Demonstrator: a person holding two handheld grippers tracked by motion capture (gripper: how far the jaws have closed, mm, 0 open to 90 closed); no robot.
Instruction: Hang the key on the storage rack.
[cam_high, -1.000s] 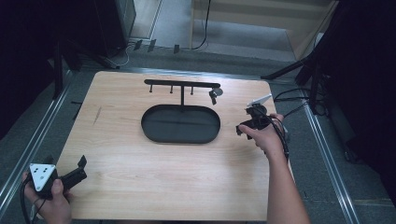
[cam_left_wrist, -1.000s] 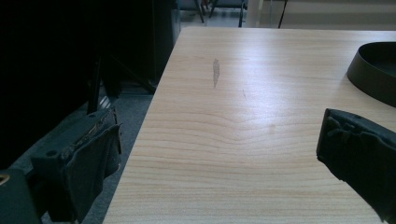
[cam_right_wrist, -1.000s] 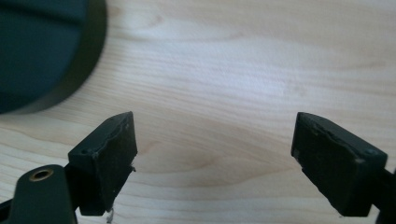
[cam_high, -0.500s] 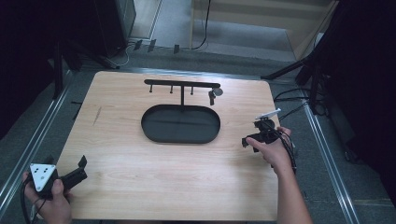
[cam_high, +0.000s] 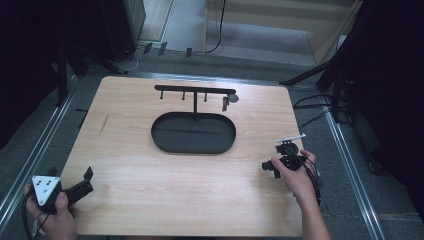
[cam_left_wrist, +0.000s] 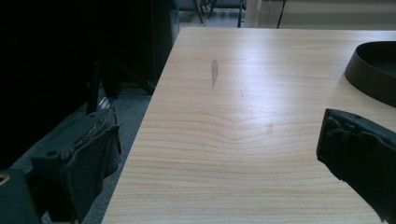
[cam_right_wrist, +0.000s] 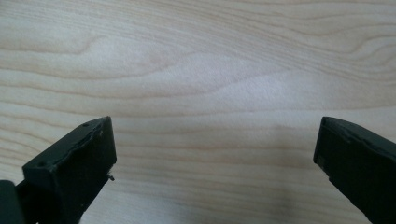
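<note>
A black oval tray (cam_high: 194, 133) lies at the middle of the wooden table (cam_high: 165, 195). Behind it stands a black rack (cam_high: 195, 92) with a crossbar and short pegs; a small grey and dark item (cam_high: 230, 100) hangs at the bar's right end. My left gripper (cam_high: 90, 181) rests at the table's near left corner, open and empty. In the left gripper view my left gripper (cam_left_wrist: 219, 158) faces bare wood, with the tray's rim (cam_left_wrist: 373, 70) at the right. My right gripper (cam_high: 270, 169) hovers low near the right edge, open. In the right gripper view my right gripper (cam_right_wrist: 215, 158) has bare wood between its jaws.
Metal rails (cam_high: 350, 170) run along both sides of the table, and black cables (cam_high: 310, 107) lie on the floor at the right. Dark stands and furniture legs (cam_high: 65, 65) stand off the left side. Bare wood spans the near half of the table.
My right gripper has drawn back from beside the rack's right end toward the near right edge of the table. The left gripper has stayed put.
</note>
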